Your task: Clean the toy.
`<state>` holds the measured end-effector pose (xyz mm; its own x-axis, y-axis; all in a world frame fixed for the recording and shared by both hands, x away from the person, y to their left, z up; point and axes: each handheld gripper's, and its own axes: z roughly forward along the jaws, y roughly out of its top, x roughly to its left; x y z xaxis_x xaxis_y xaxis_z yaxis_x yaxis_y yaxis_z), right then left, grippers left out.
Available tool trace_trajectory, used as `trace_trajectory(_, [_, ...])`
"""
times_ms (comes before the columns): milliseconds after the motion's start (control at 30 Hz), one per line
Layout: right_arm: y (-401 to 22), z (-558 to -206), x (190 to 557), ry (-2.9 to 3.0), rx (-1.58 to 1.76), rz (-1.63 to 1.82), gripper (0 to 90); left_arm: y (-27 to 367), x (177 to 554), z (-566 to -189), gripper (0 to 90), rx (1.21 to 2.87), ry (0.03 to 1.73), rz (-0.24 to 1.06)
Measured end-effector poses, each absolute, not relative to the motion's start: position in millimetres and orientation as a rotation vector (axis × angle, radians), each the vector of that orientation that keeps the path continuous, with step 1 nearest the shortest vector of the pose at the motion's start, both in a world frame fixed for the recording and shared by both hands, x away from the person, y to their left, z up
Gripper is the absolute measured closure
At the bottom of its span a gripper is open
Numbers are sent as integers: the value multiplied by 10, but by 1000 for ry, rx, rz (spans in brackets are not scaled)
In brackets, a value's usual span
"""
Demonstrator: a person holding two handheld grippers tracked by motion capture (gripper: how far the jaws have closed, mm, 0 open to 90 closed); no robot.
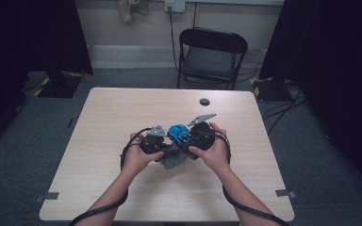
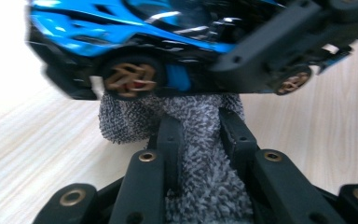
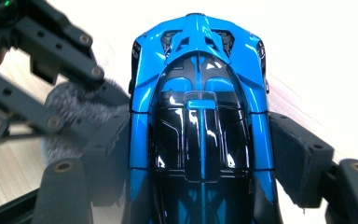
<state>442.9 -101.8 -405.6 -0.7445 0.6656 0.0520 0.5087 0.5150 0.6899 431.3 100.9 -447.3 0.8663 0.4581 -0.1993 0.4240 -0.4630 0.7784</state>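
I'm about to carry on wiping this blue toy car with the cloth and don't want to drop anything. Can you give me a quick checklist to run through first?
1. Right claw clamped on both sides of the blue toy car: ok.
2. Left claw shut on the grey cloth: ok.
3. Cloth touching the car's underside near the gold wheel: ok.
4. Car lifted off the table: cannot tell.
5. Small dark round thing well away from the hands: ok.
6. Cables free of the table edge: cannot tell.
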Motion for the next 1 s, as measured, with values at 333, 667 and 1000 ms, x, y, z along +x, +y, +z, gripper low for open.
trace_trajectory(333, [-1021,-4067,4453,2532,1017,1043,287,850,4199,-4527,727,2148,577,0])
trace_trajectory(667, [-1032,-4058,4475,2526,1029,1047,287,632,4041,-4597,726,2195,473,-87])
trace_trajectory(1000, [-1074,-4012,4465,2516,1025,1062,287,824,4160,-4590,727,2210,574,-24])
